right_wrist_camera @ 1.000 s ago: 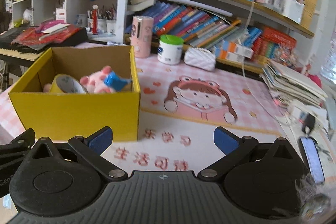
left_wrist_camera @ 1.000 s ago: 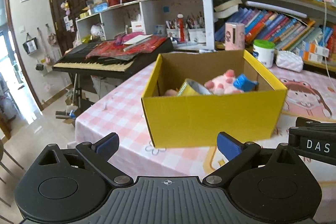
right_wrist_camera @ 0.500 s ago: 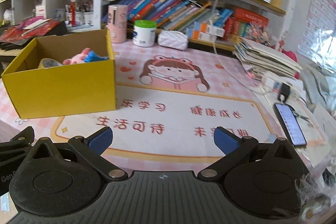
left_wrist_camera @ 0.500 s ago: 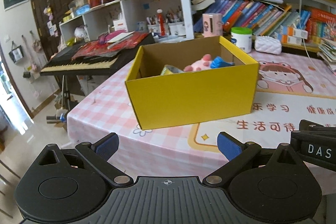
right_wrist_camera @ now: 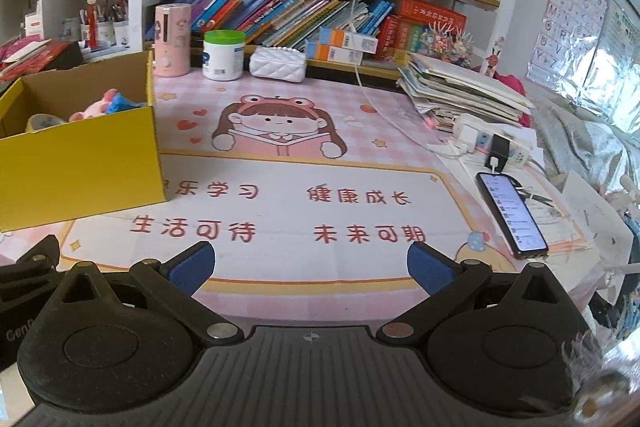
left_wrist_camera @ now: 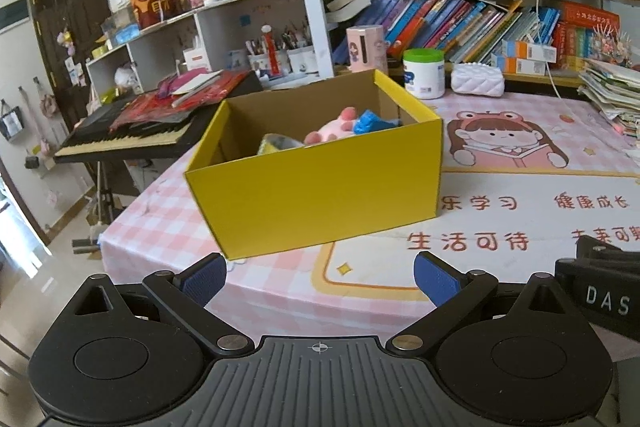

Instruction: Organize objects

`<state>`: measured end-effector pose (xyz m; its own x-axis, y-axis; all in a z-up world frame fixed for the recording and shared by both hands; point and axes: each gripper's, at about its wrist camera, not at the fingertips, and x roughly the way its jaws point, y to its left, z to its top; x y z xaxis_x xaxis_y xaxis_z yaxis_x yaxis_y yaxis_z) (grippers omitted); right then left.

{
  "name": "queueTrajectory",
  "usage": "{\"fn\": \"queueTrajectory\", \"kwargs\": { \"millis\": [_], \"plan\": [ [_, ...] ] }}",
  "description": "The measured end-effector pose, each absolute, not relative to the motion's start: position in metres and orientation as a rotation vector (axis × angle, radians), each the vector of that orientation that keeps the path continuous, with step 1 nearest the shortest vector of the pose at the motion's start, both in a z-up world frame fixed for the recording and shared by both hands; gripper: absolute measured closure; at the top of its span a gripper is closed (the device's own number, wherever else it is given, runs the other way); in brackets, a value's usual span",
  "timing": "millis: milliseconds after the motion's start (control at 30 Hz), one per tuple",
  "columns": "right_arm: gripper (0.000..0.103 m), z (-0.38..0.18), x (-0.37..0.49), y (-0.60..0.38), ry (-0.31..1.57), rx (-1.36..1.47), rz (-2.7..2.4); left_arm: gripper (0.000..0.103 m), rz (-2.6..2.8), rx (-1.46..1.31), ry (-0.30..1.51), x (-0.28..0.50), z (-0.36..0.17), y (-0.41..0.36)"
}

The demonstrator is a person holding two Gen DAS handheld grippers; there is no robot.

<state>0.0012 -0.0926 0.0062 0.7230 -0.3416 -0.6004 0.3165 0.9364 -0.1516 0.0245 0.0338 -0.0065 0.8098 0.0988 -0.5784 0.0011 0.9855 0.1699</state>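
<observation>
A yellow cardboard box (left_wrist_camera: 320, 183) stands open on the pink mat; it also shows at the left of the right wrist view (right_wrist_camera: 80, 155). Inside lie a pink plush toy (left_wrist_camera: 332, 127), a blue item (left_wrist_camera: 370, 121) and a tape roll (left_wrist_camera: 276, 145). My left gripper (left_wrist_camera: 320, 277) is open and empty, held back from the box near the table's front edge. My right gripper (right_wrist_camera: 310, 267) is open and empty over the mat's front edge, to the right of the box.
A phone (right_wrist_camera: 510, 215) on a charger lies at the right, near a stack of papers (right_wrist_camera: 460, 91). A white jar (right_wrist_camera: 223, 55), a pink cylinder (right_wrist_camera: 173, 41) and a white pouch (right_wrist_camera: 278, 65) stand by the bookshelf. A keyboard (left_wrist_camera: 132, 135) stands left of the table.
Both grippers have pulled back and away from the box, which now looks smaller and farther. Both stay open and empty. The box's contents have not moved.
</observation>
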Motion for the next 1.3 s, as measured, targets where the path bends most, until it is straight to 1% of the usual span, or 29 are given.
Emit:
{"fn": "queueTrajectory", "kwargs": {
  "millis": [467, 1300],
  "plan": [
    [0.000, 0.006, 0.009, -0.111, 0.688, -0.041, -0.406, 0.002, 0.040, 0.169, 0.651, 0.036, -0.008, 0.012],
    [0.000, 0.004, 0.007, -0.103, 0.694, -0.051, -0.375, 0.000, 0.078, 0.172, 0.661, 0.030, -0.007, 0.021]
  ]
}}
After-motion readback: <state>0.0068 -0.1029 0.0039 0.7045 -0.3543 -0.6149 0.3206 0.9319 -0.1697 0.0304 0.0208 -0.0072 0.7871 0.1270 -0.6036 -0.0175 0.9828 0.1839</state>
